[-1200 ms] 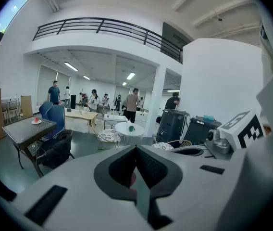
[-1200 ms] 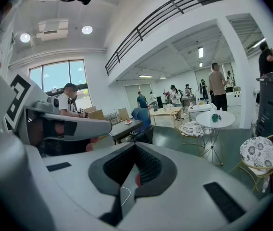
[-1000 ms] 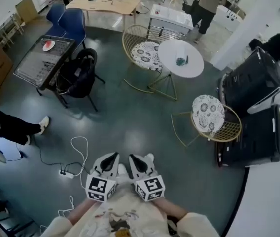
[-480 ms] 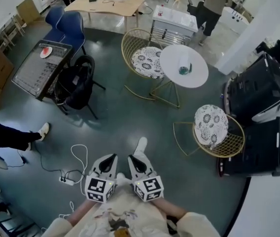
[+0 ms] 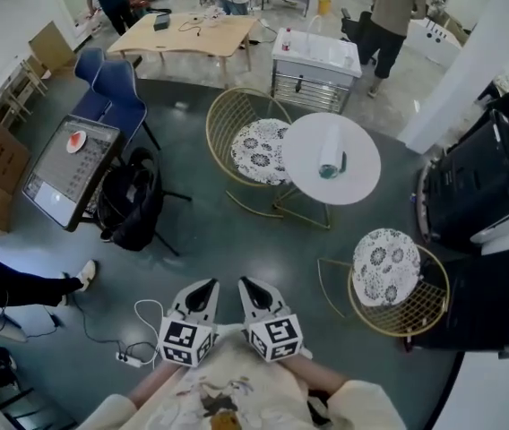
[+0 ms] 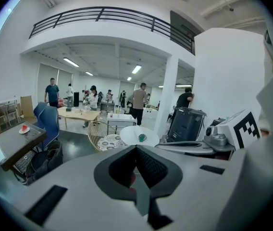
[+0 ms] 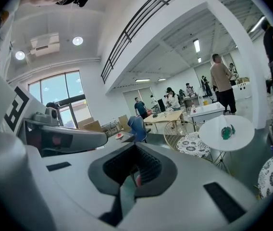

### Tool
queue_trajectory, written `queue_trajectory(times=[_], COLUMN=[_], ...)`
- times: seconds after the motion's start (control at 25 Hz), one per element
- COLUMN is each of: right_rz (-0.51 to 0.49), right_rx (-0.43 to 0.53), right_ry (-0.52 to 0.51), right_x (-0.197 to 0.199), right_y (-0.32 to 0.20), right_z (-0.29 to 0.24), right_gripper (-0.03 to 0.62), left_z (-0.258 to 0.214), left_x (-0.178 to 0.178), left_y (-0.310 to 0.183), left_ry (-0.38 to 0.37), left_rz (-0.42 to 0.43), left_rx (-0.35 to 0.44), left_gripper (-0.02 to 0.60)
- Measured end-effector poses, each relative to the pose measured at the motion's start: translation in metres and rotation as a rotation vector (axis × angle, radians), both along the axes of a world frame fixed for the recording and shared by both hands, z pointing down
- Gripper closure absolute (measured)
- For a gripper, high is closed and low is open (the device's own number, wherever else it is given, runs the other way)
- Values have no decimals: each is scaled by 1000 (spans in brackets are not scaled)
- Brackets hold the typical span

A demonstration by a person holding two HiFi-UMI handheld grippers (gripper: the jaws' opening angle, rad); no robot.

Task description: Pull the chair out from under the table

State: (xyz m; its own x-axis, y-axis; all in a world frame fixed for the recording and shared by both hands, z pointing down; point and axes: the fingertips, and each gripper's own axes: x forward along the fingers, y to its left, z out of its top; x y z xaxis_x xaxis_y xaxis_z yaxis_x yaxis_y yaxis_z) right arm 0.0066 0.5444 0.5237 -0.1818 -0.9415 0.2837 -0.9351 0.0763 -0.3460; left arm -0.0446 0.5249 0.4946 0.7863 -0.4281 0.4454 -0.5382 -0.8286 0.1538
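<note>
The left gripper [image 5: 202,289] and right gripper [image 5: 251,288] are both closed tight and hold nothing. The chair [image 5: 256,149] sits well ahead of them, tucked under the table [image 5: 362,164]. A crooked pull might knock the table over.

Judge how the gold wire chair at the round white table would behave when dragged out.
The wire chair is open thin rod, so probably light and stiff. Its patterned cushion looks separate and might slip. No wheels show, so it would likely scrape, not roll.
</note>
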Motion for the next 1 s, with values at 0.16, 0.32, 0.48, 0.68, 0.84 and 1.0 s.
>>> queue_trajectory(times=[0.16,0.32,0.48,0.68,0.84,1.0], right_rz=[5,21,24,66,69,57], right_rx=[3,-5,-16,-41,-45,-55], right_ry=[-34,-46,-55,-87,-92,-87], right_x=[41,67,84,111,117,114], right_y=[-29,-53,-79,-128,-180,-240], right_z=[9,9,12,24,28,18], right_gripper=[586,586,586,586,586,586], left_z=[8,8,14,22,22,12], left_x=[38,55,80,102,109,112], left_y=[-25,-57,-78,-129,-185,-243], left_ry=[-14,-17,-35,-39,-34,-21], left_rz=[-19,-49,-16,-1,-7,-5], left_rx=[-3,-20,-38,-59,-89,-69], left_gripper=[580,580,580,580,580,580])
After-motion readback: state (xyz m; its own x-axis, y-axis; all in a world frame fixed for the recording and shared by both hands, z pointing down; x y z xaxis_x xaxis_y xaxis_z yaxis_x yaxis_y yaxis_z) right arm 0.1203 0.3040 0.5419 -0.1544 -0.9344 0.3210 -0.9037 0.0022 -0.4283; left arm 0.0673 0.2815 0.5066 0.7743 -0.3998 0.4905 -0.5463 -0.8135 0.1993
